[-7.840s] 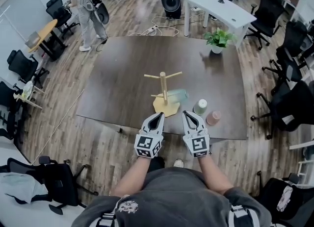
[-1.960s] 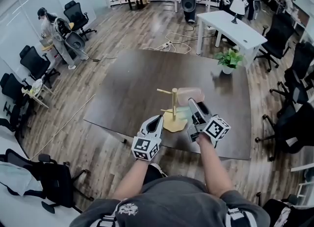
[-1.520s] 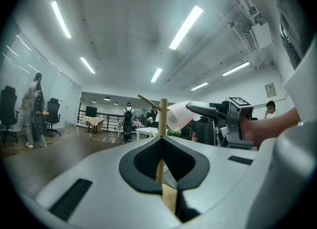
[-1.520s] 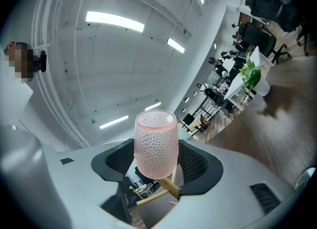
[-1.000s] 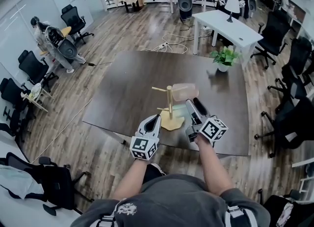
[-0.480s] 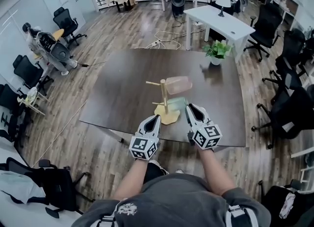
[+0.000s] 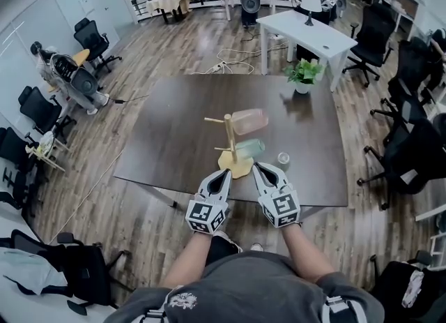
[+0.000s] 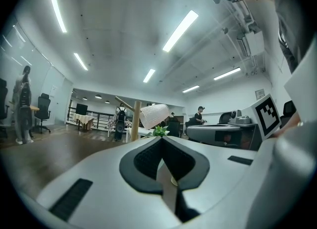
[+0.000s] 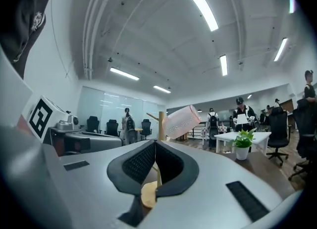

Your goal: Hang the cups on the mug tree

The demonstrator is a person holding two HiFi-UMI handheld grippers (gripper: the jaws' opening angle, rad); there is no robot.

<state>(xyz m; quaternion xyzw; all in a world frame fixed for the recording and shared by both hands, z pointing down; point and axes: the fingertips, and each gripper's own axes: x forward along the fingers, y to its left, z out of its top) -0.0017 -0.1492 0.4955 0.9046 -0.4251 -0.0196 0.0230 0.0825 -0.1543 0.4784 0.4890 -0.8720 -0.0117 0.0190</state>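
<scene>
1. Fingers (image 9: 134,164) of the right gripper (image 7: 258,167), just closed, are clenched empty, like those of the left gripper (image 7: 226,174).
2. The pink cup (image 7: 249,121) is hung on the mug tree (image 7: 228,132); one cup (image 7: 283,159) is left on the tabletop (image 7: 171,130).

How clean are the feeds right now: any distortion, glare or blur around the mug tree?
Head view: fisheye bows the table edges; mug tree sharp, evenly lit. Left gripper view: dark round vignette, bright ceiling strips, pink cup small and slightly soft. Right gripper view: same vignette; pink cup crisp, near jaws blurred.
</scene>
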